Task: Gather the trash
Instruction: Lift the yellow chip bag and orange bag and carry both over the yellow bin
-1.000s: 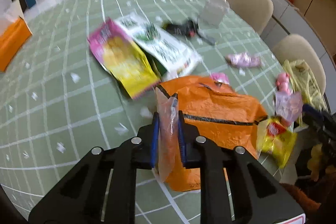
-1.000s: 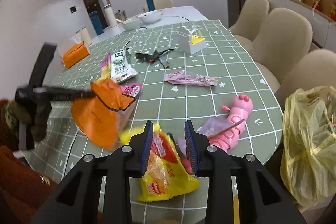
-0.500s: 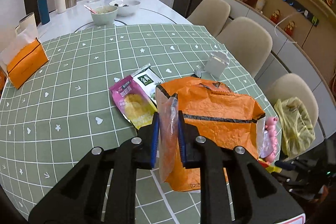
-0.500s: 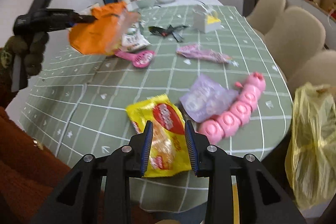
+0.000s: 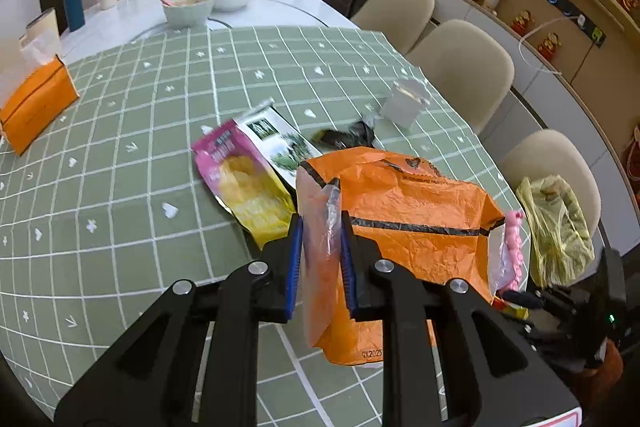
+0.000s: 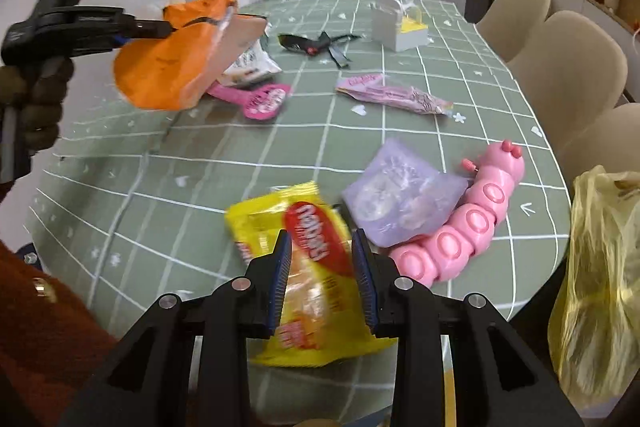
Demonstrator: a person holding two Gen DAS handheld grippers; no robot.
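The left gripper (image 5: 320, 259) is closed on the rim of an orange bag (image 5: 400, 215). The bag hangs from its jaws, up off the green table (image 5: 120, 155), and its mouth opens to the right of the jaws. It is thin, crinkly plastic, so it looks very light and floppy. I think it will sag and fold shut if only one edge is held.

The right gripper (image 6: 322, 267) has its jaws partly open, one on each side of a yellow snack packet (image 6: 308, 259). The packet lies flat on the table, right between the jaws and just under them. I cannot tell if the pads press on it yet. It looks smooth, shiny and soft, so it may slip. A good place to take it is across its puffy middle, where the sides can be squeezed together.

Just to the right of these jaws lie a purple wrapper (image 6: 400, 199) and a pink caterpillar toy (image 6: 472, 219). The toy looks hard and is probably not trash. Far ahead of the jaws lie a pink wrapper (image 6: 392, 93) and a round pink packet (image 6: 264, 101), both thin and light.
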